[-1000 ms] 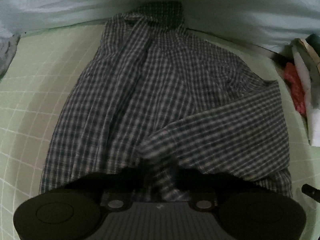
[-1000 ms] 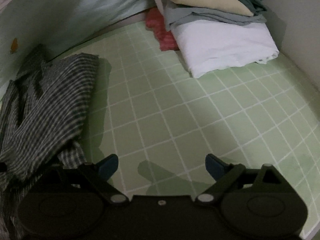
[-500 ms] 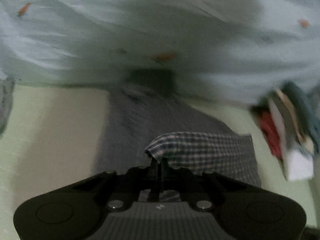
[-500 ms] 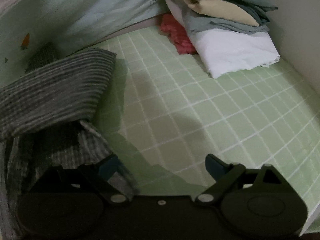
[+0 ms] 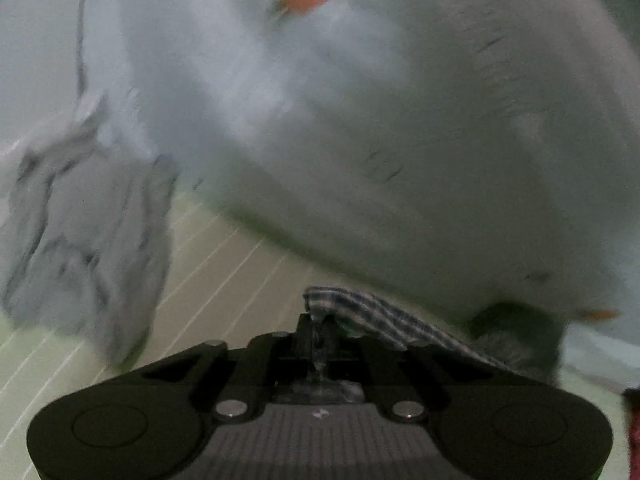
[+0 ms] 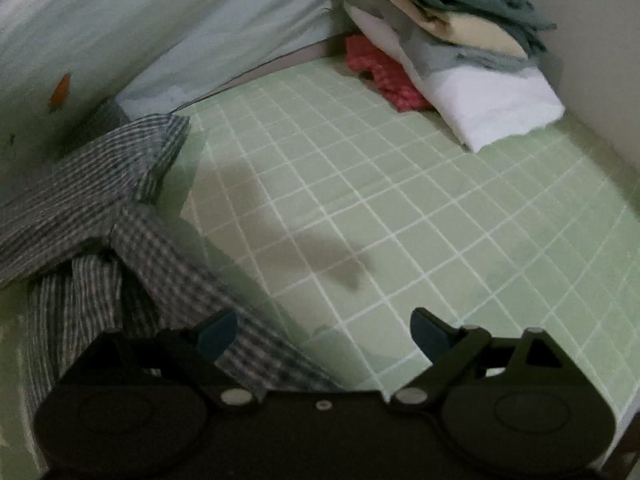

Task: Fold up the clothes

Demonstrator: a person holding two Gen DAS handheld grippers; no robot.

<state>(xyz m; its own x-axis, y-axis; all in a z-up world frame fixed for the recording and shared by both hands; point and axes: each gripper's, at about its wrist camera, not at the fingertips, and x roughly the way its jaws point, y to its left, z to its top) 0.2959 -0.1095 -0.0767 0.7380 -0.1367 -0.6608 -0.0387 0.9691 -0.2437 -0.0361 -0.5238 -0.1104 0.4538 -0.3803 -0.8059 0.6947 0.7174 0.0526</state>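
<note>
- The left claw [image 5: 320, 330] had just been opening; the checked shirt [image 5: 376, 320] edge lay between its nearly closed jaws, trailing rightward.
- The right claw [image 6: 324, 334] gaped wide, empty; the shirt lay left of it, the folded pile [image 6: 460, 56] beyond on the bed [image 6: 400, 208].

Your two views are both dim, with a flat greenish-grey cast and no glare anywhere. In your left wrist view motion blur smears nearly everything: the pale sheet [image 5: 400, 120] and the grey cloth heap [image 5: 80, 248] are streaked, and only the left gripper [image 5: 320, 344] body at the bottom reads sharp. Your right wrist view is steadier but soft and grainy; a dark shadow lies across the green gridded mat [image 6: 420, 200] ahead of the right gripper [image 6: 324, 332]. Fisheye bending curves the grid lines, and black corners frame each picture
</note>
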